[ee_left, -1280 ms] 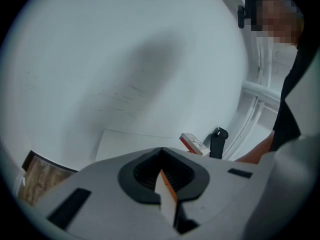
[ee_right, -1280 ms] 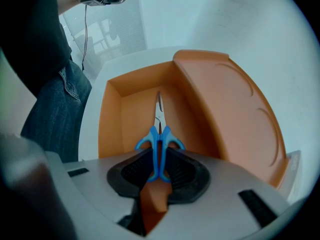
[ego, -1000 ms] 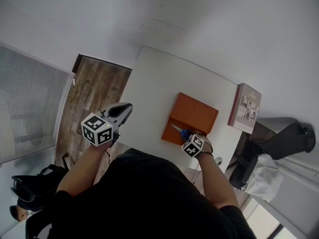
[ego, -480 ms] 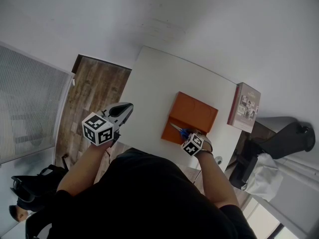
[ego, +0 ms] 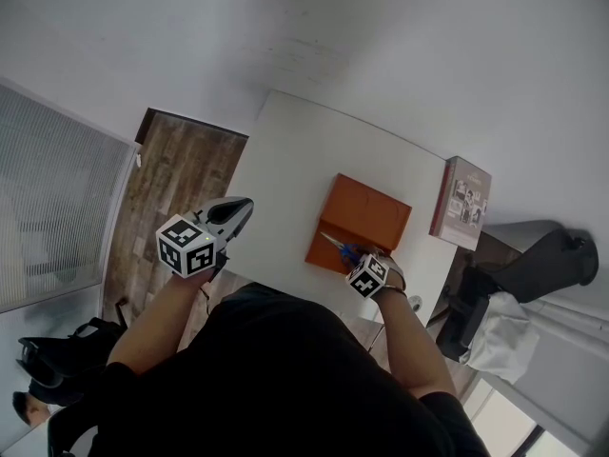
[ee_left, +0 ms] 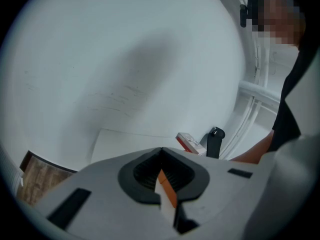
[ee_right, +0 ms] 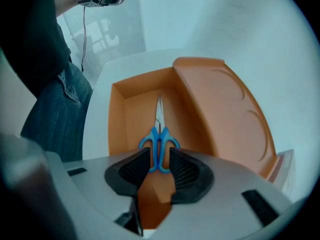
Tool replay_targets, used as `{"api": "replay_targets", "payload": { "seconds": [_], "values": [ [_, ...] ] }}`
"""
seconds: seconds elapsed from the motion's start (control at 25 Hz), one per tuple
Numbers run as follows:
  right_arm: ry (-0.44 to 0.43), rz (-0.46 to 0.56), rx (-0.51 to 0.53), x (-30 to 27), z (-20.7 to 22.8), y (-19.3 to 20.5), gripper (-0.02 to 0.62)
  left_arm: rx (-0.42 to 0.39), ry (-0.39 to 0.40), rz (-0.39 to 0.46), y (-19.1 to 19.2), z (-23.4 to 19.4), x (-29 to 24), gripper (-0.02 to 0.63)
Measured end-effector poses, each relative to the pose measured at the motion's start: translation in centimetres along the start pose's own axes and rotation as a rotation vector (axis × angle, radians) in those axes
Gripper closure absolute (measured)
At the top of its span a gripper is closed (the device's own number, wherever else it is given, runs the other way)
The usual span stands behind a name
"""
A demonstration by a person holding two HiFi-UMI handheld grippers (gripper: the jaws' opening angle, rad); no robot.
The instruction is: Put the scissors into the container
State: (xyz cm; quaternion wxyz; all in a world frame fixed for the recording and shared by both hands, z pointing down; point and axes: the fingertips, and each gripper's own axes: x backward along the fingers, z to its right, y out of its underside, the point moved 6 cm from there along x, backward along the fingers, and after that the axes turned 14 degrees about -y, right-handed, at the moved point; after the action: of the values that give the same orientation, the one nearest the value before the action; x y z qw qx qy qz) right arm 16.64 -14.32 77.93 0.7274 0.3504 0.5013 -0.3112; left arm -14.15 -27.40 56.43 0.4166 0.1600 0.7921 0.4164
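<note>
1. While the right gripper is clenched on the blue-handled metal scissors, the two blue loops sit between its black pads and the blades point away from it.
2. The scissors are over the open tray of the orange plastic container, and the blade tips reach into the tray, about in its middle. I cannot tell whether they touch the bottom.
3. The orange lid of the container stands open and tilted, joined to one long side of the tray.
4. The container lies on the white table, close to the table edge where the person stands.
5. The left gripper is clenched with nothing in it, and its jaw tips meet. In the head view it hangs well apart from the container, on the tray side, near the border between the table and the wooden floor.
6. A red-edged book with pictures on its cover is at the table edge on the lid side of the container, apart from it.
</note>
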Motion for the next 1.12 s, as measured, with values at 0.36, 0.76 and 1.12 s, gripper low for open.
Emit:
{"api": "replay_targets", "payload": {
  "seconds": [0.36,0.76,1.12],
  "values": [
    [0.052,0.079,-0.023,3.2,-1.1,0.1,0.474,-0.021,0.02,0.024,-0.1,1.8,1.1,0.597],
    [0.128,0.18,-0.051,8.0,-2.9,0.6,0.476,-0.049,0.051,0.054,0.0,4.8,2.4,0.597],
    [0.213,0.305,-0.112,13.5,-4.7,2.3,0.477,-0.08,0.087,0.079,0.2,8.0,3.5,0.597]
  ]
}}
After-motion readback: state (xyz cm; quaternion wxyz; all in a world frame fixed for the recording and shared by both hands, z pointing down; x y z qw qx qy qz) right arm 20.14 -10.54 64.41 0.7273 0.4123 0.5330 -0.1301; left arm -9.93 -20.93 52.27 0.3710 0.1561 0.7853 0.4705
